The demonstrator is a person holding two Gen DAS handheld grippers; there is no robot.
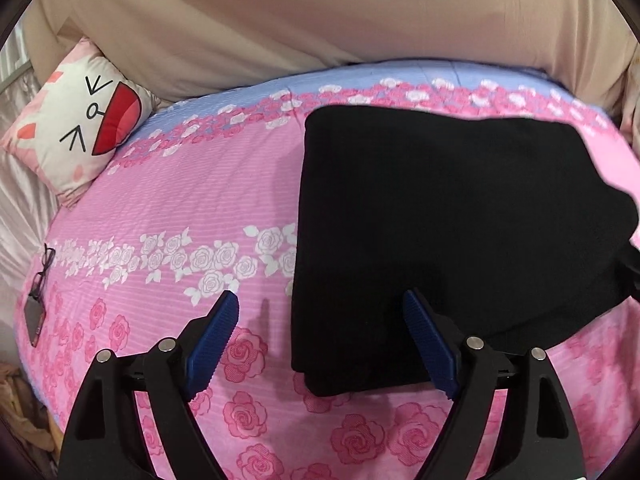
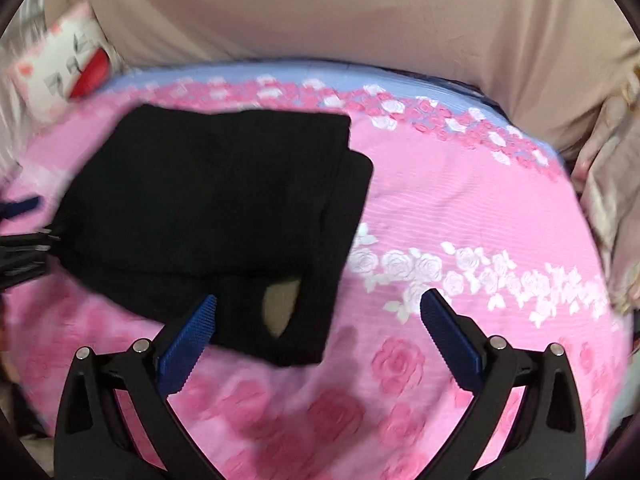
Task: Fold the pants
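The black pants (image 1: 440, 232) lie folded into a thick rectangle on the pink rose bedspread (image 1: 180, 208). My left gripper (image 1: 320, 308) is open, with its right pad over the pants' near left corner and its left pad over bare bedspread. In the right wrist view the pants (image 2: 208, 208) lie left of centre, with a beige patch (image 2: 280, 304) showing near their front edge. My right gripper (image 2: 318, 304) is open above the pants' near right corner. The left gripper shows at that view's left edge (image 2: 20, 236).
A white cartoon-face pillow (image 1: 76, 120) lies at the bed's far left. A beige quilt (image 1: 320, 20) runs along the far side. Black glasses and a small dark case (image 1: 38, 292) lie near the bed's left edge. Crumpled fabric (image 2: 612, 200) lies at the right.
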